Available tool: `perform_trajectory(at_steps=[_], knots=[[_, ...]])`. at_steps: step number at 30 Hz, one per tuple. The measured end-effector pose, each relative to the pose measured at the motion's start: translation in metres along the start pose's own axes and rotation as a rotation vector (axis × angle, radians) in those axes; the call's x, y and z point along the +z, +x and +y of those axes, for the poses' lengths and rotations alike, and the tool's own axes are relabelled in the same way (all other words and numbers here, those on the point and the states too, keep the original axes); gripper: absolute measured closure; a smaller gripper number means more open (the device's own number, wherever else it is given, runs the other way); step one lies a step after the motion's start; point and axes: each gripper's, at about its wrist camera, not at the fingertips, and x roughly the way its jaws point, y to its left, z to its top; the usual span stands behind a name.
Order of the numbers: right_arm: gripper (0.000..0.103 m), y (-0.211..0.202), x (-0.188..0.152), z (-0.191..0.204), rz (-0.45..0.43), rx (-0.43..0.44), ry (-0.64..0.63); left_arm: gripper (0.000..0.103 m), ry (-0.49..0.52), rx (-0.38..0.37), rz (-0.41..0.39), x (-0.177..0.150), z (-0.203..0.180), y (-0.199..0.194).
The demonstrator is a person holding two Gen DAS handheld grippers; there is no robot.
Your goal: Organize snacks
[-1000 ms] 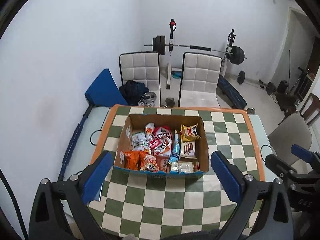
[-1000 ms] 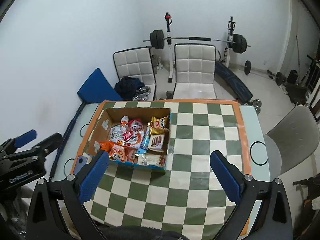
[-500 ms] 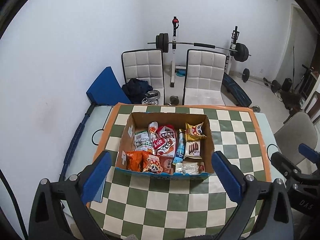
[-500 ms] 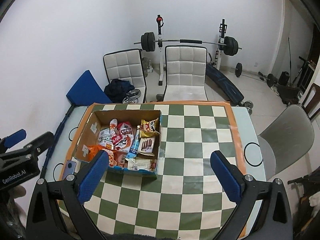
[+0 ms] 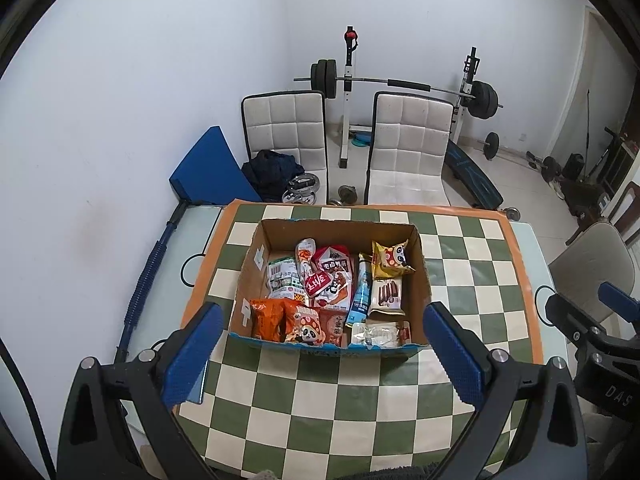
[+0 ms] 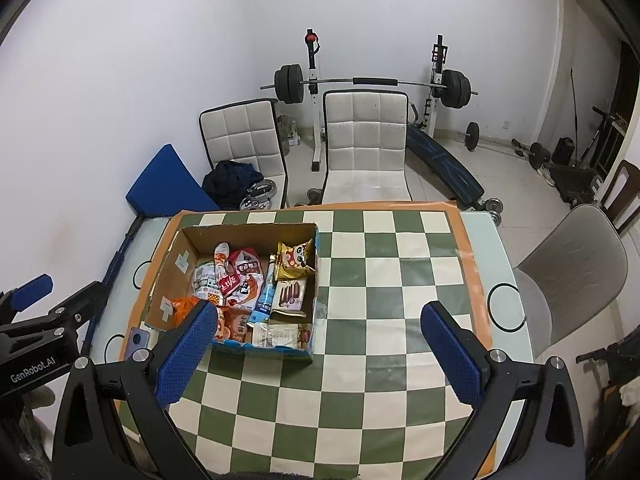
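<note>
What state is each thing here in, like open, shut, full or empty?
Cardboard box: open-topped, upright, full of snack packets.
Left gripper: open, holding nothing.
Right gripper: open, holding nothing.
Yellow panda packet: sealed, lying in the box.
Checkered tablecloth: spread flat.
Left white chair: dark clothing on its seat.

left hand-held gripper (image 5: 320, 356): black frame, chunky blue textured pads, silver screws at the joints | right hand-held gripper (image 6: 318, 350): same black-and-blue build, same silver screws | white lettering on the bodies, "GenRobot.AI" on the left one, "DAS" on the right | dark fuzzy fabric at the bottom edge
</note>
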Motion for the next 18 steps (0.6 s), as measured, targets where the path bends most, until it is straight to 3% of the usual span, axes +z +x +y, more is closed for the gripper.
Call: perform_trajectory(at_steps=[18], knots=[[0.0,0.006,0.0047,0.0037,0.012,0.013,-0.015,0.001,0.012,0.027,-0.003,0.0001,0.0015,0.0061]])
